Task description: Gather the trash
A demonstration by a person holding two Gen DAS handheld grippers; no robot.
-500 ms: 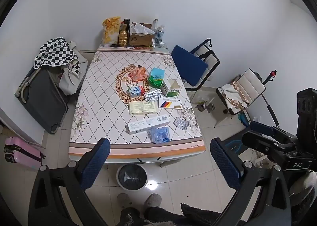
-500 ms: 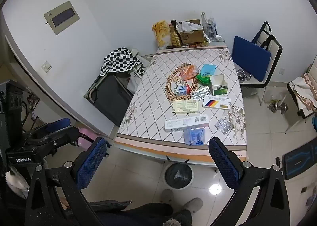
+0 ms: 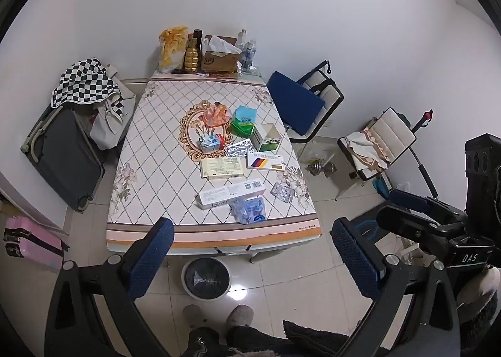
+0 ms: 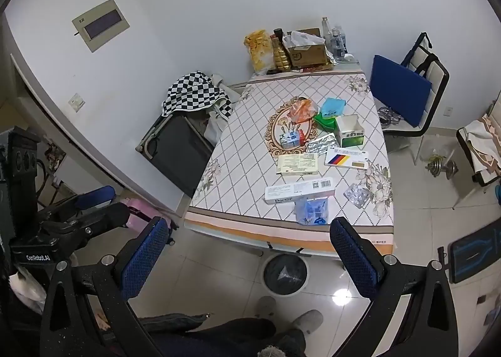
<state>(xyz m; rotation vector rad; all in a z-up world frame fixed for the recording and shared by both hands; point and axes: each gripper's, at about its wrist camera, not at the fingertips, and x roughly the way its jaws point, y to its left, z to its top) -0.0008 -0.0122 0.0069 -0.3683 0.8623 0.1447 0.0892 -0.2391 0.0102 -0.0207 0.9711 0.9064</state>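
**Hovering high over a littered table, both tongs spread wide**

Standing back from the table's near end, the person holds both tools up above the floor, neither one touching anything. The left gripper (image 3: 252, 252) has its blue-padded fingers spread far apart with nothing between them, and the right gripper (image 4: 245, 250) is spread just the same, also bare.

Ahead of the tongs and below them lies the table (image 3: 150, 150) in its diamond-pattern cloth, with the trash scattered over its middle and near end. Closest to the fingertips is a crumpled blue plastic bag (image 3: 249, 210), touching the long white toothpaste box (image 3: 231, 196) just beyond it. To the right of those sits a small blister pack (image 3: 283, 191). Farther ahead lie a pale yellow flat box (image 3: 223, 167), a white box with a coloured stripe (image 3: 265, 163), a silver blister sheet (image 3: 239, 148), an open green-and-white carton (image 3: 266, 138), a turquoise box (image 3: 245, 114) and an orange wrapper (image 3: 214, 114).

Almost straight beneath the tongs, on the floor tiles by the table's near edge, stands the round trash bin (image 3: 205, 277) with a dark liner; in the right wrist view it shows as well (image 4: 285, 274). The person's grey slippers (image 3: 239, 316) are just behind it.
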